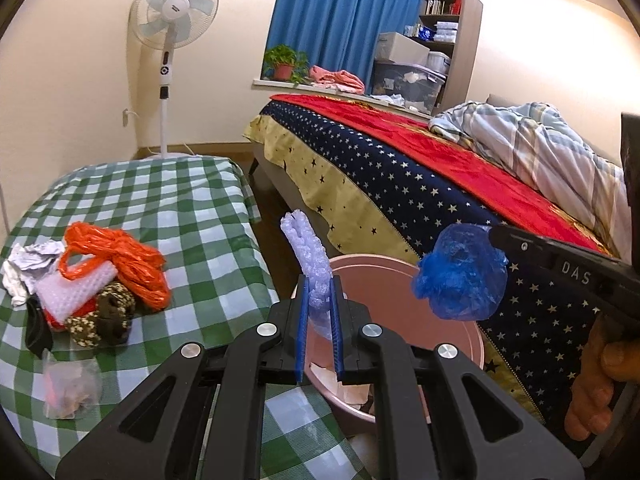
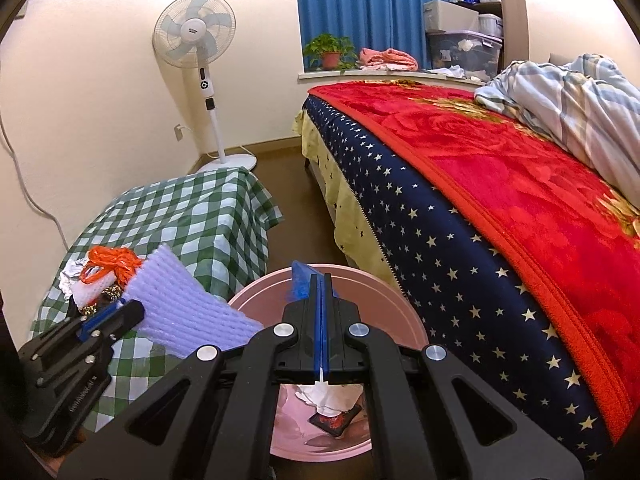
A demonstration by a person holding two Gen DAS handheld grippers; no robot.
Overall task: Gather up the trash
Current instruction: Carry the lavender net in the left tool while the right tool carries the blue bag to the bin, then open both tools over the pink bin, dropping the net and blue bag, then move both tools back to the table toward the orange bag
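Foam netting (image 1: 308,260) upright (long axis vertical) in left hand-held gripper (image 1: 320,300)

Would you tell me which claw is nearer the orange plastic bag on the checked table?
Left. The left claw, shut on foam netting, is beside the orange bag; the right claw is over the pink bin.

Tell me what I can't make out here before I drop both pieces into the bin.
- Pink bin floor: right wrist view, right gripper blocks most of it.
- Bin's near rim: left wrist view, left gripper with the foam sheet covers it.
- Small clear bag contents: left wrist view, blurred.
- Pile under the orange bag: partly buried.
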